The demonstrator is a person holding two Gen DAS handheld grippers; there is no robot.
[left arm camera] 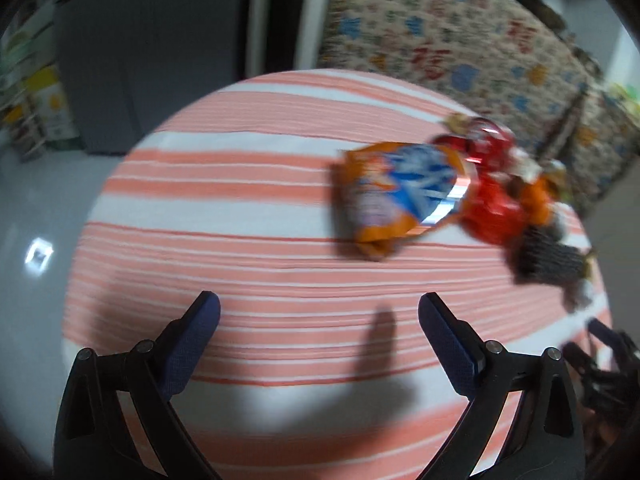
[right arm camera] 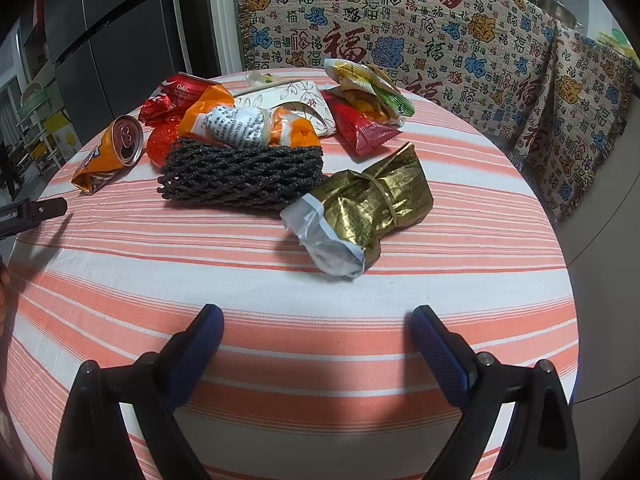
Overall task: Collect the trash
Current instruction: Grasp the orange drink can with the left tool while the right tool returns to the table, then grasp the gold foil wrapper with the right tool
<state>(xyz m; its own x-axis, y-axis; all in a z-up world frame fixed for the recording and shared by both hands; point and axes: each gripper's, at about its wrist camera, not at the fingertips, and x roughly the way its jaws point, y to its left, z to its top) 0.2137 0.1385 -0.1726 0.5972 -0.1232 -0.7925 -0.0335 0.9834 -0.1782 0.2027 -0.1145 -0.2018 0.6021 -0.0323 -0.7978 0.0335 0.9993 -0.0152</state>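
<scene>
Striped cloth table (right arm camera: 360, 344) carrying trash | crushed orange can (right arm camera: 110, 152) lying near left edge, mouth facing back-right | left gripper (left arm camera: 319, 312), right gripper (right arm camera: 316, 322) gaping wide, holding nothing

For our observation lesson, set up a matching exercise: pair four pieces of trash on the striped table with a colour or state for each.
Things:
1. crushed soda can
2. foam net sleeve
3. foil bag
4. snack packet

Descriptions:
A. gold, tied with a rubber band
B. red, lying flat
C. orange, dented, on its side
D. black mesh

Pairs: 1-C, 2-D, 3-A, 4-B
</scene>
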